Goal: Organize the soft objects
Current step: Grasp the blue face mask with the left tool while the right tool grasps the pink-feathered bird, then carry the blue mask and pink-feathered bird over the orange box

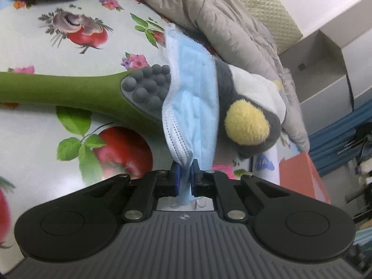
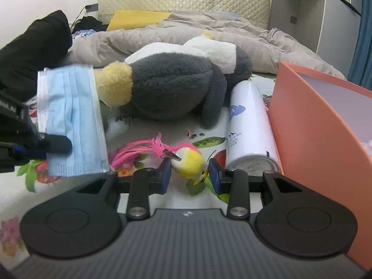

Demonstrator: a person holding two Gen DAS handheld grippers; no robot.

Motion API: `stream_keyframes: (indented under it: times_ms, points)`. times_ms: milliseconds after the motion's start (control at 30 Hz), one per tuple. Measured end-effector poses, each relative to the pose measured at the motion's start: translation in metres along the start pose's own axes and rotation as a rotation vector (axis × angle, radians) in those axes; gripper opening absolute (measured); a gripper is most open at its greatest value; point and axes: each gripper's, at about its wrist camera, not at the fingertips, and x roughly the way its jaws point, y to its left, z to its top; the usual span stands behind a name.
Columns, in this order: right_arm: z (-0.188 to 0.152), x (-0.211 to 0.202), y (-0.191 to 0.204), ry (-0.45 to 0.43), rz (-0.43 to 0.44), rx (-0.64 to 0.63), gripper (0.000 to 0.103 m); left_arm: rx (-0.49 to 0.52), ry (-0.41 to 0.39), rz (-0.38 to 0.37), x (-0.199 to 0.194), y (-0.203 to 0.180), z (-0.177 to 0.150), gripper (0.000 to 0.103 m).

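Note:
A blue face mask [image 1: 190, 97] hangs upright from my left gripper [image 1: 184, 176], which is shut on its lower edge. In the right wrist view the same mask [image 2: 72, 121] is lifted at the left, held by the left gripper [image 2: 59, 145]. My right gripper [image 2: 190, 177] is shut on a small yellow-and-white toy bird [image 2: 189, 162] with pink tail feathers, low over the floral sheet [image 2: 162, 127]. A grey plush penguin [image 2: 176, 86] with yellow feet lies on its side behind both, and the mask partly covers the penguin [image 1: 251, 116] in the left wrist view.
A green massage hammer [image 1: 81, 90] with grey knobs lies on the sheet behind the mask. A white spray can [image 2: 248, 125] lies beside an open orange box [image 2: 320, 125] at the right. A rumpled grey blanket [image 2: 209, 30] and a yellow pillow [image 2: 137, 18] fill the back.

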Motion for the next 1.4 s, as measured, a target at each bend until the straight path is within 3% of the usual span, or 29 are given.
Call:
stream_keyframes:
  times_ms: [600, 1033, 1400]
  points:
    - [-0.001, -0.09, -0.021, 0.02, 0.059, 0.034, 0.039, 0.304, 0.015, 0.145, -0.099, -0.034, -0.053, 0.01]
    - [-0.006, -0.166, -0.021, -0.005, 0.123, 0.024, 0.039, 0.372, 0.007, 0.186, -0.166, -0.045, -0.088, 0.01]
    - [-0.013, -0.212, -0.026, -0.021, 0.151, 0.018, 0.039, 0.406, 0.004, 0.173, -0.211, -0.049, -0.119, 0.01]
